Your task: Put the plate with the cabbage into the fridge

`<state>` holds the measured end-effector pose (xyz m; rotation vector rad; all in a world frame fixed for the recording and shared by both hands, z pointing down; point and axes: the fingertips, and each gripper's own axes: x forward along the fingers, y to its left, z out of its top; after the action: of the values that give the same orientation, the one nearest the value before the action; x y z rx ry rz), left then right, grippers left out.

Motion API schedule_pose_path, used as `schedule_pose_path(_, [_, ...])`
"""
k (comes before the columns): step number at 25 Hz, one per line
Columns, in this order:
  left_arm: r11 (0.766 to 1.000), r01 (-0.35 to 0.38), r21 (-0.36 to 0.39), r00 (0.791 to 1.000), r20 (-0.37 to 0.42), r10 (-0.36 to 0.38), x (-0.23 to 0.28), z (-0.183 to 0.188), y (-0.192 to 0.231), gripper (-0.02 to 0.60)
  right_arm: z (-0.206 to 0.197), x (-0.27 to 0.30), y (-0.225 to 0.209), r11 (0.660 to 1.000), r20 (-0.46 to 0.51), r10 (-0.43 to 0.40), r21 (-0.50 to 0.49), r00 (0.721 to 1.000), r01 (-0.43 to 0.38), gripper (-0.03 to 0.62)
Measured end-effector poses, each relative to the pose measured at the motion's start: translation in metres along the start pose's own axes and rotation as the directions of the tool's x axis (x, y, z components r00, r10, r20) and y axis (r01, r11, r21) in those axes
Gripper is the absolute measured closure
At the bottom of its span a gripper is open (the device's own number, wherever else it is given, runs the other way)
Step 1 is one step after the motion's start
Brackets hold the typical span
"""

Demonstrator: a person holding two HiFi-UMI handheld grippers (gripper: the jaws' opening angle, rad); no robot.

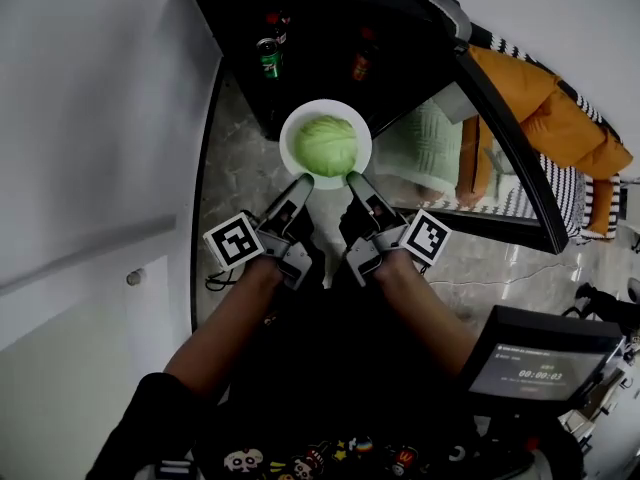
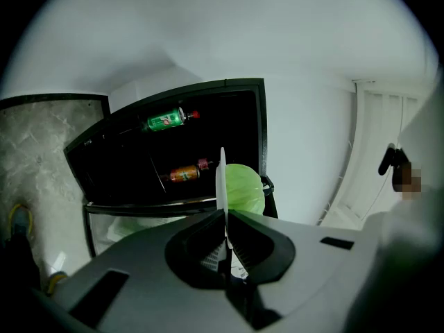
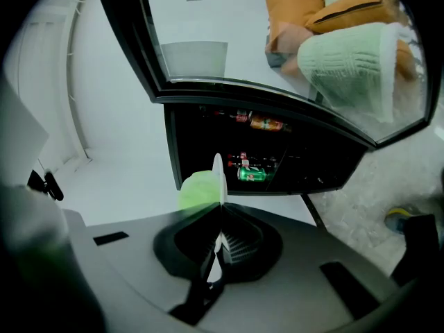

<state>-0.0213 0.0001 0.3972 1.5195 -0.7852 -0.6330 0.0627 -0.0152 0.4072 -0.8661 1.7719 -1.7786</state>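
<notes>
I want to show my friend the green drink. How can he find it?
Look into the open black fridge beyond the plate of cabbage. The green drink sits inside at the left in the head view. The orange drink is beside it; only this one is green.

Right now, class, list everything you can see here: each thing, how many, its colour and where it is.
plate: one, white, before the open fridge
cabbage: one, pale green, on the plate
fridge: one, black, open
green bottle: one, inside the fridge
orange bottle: one, inside the fridge
fridge door: one, glass, dark frame, open at right
orange cushion: count unclear, past the door
screen: one, dark, lower right
floor: grey marbled
left gripper: black, shut on the plate's near rim
right gripper: black, shut on the same rim
</notes>
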Motion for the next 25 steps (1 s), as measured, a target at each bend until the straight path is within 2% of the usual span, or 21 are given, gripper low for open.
schedule_pose_path(4, [0.999,-0.035,-0.004,0.999,0.004,0.035,0.008,-0.001,0.003,0.568,0.008,0.002,-0.005,1.0,-0.011,-0.008,0.029,1.0,0.008,0.582])
schedule_pose_path(7, [0.997,-0.073,-0.017,0.997,-0.008,0.072,0.0,-0.001,0.004,0.568,-0.002,0.0,-0.005,0.997,-0.007,-0.009,0.071,1.0,0.009,0.582])
schedule_pose_path(14, [0.999,-0.049,0.005,0.999,0.002,0.049,-0.004,-0.002,0.003,0.568,0.0,-0.004,0.0,1.0,-0.016,-0.005,-0.002,1.0,0.005,0.582])
schedule_pose_path(25, [0.999,0.001,0.047,0.999,0.037,-0.003,0.0,0.001,-0.001,0.568,0.003,0.001,0.004,0.998,-0.003,0.037,-0.051,0.999,-0.037,0.582])
